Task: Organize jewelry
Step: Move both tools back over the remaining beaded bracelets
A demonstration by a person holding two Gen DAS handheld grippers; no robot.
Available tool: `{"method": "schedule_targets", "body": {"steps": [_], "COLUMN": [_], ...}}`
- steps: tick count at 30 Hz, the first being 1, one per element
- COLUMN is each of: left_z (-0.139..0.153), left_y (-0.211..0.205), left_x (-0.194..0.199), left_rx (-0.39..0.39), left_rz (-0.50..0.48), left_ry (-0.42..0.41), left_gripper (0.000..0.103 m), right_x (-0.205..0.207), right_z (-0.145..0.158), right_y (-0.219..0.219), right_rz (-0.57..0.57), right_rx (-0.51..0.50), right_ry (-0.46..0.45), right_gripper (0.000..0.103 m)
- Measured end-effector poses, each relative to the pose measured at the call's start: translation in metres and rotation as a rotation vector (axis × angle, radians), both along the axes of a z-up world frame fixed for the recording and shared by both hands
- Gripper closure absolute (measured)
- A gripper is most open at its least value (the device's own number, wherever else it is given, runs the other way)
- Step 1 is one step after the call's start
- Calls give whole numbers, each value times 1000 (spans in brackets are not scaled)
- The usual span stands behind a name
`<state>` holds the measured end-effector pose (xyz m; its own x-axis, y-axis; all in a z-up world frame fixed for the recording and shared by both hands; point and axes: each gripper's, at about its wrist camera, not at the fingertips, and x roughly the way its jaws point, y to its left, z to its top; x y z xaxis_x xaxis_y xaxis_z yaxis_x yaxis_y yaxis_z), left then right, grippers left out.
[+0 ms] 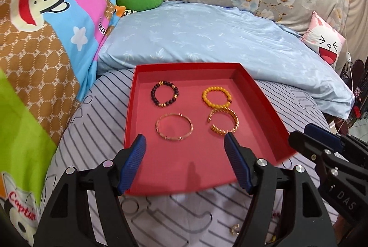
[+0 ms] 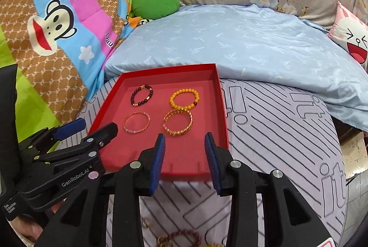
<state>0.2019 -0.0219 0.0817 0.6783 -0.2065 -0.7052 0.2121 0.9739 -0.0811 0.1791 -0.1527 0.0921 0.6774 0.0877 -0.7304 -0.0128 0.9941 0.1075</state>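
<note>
Four bracelets already lie in two rows inside the shallow red cardboard tray [image 1: 264, 95] on the striped grey bedsheet [image 2: 287, 132]: a dark beaded bracelet [image 1: 164, 93], a yellow beaded bracelet [image 1: 216, 95], a thin rose-gold bangle [image 1: 174, 127] and a chunky gold chain bangle [image 1: 223, 121]. More jewelry remains on the sheet just below the tray, including a dark red beaded bracelet [image 2: 184, 238], so the sorting appears partly done. The left gripper [image 1: 185, 143] stands wide open and empty; the right gripper [image 2: 185, 143] has its fingers parted, nothing between them.
</note>
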Motion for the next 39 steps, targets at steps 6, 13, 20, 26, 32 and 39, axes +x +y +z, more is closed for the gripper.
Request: {"method": "schedule_targets", "body": {"steps": [6, 13, 20, 26, 32, 39], "left_z": [0, -17, -34, -50, -64, -69], "left_y": [4, 13, 17, 18, 24, 29], "left_x": [-37, -80, -116, -142, -159, -168], "left_rx": [1, 4, 9, 19, 24, 25], "left_rz": [-2, 0, 3, 9, 18, 22], "left_ry": [11, 54, 96, 131, 161, 172], "left_gripper": [36, 36, 36, 36, 36, 36], "right_x": [-45, -97, -134, -158, -167, -167], "right_z": [0, -19, -41, -60, -73, -80], "right_y": [-3, -18, -23, -11, 0, 1], "right_rz": [-8, -40, -53, -13, 14, 22], "right_rx": [-7, 9, 18, 34, 40, 68], "right_ry": [4, 60, 121, 159, 181, 197], "right_gripper": [68, 68, 68, 68, 68, 68]}}
